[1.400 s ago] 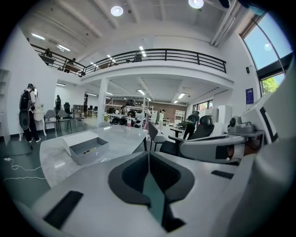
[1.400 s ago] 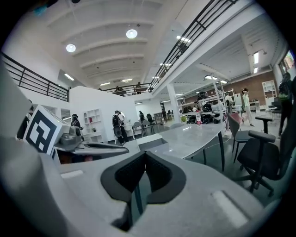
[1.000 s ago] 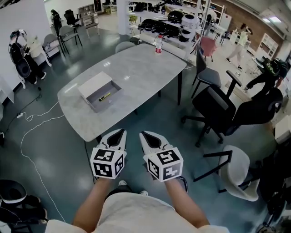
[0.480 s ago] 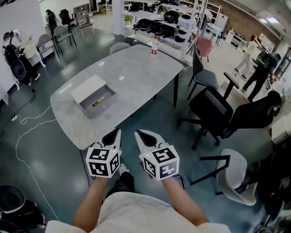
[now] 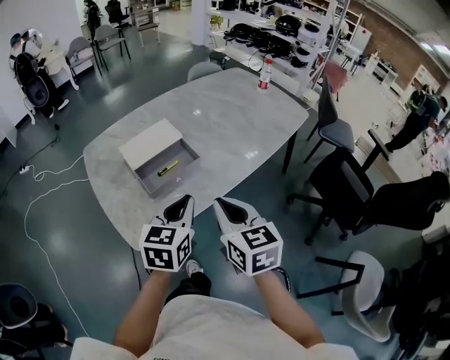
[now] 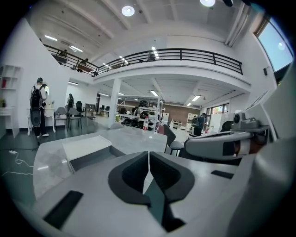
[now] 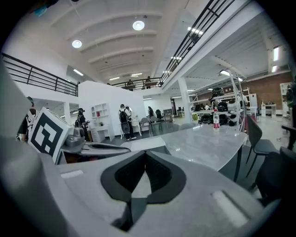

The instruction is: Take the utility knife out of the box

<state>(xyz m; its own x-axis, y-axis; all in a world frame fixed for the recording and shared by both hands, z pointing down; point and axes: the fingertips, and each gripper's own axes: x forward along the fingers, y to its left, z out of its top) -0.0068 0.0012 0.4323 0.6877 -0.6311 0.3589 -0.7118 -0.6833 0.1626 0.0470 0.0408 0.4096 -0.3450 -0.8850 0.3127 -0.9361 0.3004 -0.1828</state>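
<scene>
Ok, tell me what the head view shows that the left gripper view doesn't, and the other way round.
Head view only: the yellow utility knife lying inside the open grey box, and the person's forearms.
Left gripper view only: the black-railed upper balcony and the round ceiling lights.
Both: the grey marble table, the box, the red-labelled water bottle, and the left tongs, shut with nothing between them.

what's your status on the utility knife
Left tongs and right tongs shut, empty, near table edge. Utility knife lies in open box, untouched. Nothing between tongs and box.
</scene>
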